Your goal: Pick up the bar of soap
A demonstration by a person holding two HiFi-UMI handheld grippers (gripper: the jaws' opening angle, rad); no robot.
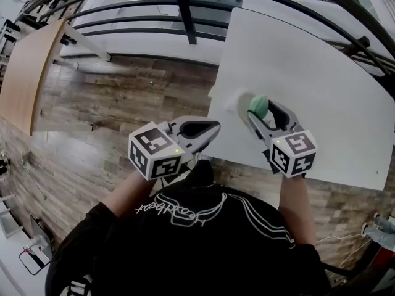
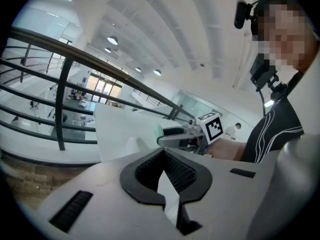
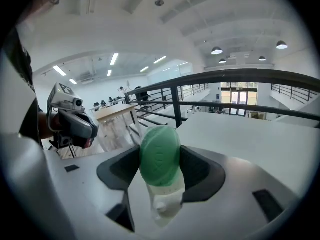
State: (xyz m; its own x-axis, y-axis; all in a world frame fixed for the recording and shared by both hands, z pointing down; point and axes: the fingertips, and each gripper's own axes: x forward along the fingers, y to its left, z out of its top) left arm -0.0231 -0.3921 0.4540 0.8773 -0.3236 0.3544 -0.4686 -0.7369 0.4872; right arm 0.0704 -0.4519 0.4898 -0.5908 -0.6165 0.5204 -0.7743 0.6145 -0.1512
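Observation:
A green oval bar of soap is clamped between the dark pads of my right gripper, which is shut on it. Directly beneath the soap lies a white soap dish on the white table; I cannot tell whether the two touch. My left gripper hangs at the table's left edge, shut, with nothing between its pads. In the left gripper view, the right gripper is seen side-on with a sliver of green at its tip.
A dark metal railing runs along the far side of the table. Wood plank floor lies to the left, where a light wooden tabletop stands at the far left. The person's black sleeves and torso fill the bottom of the head view.

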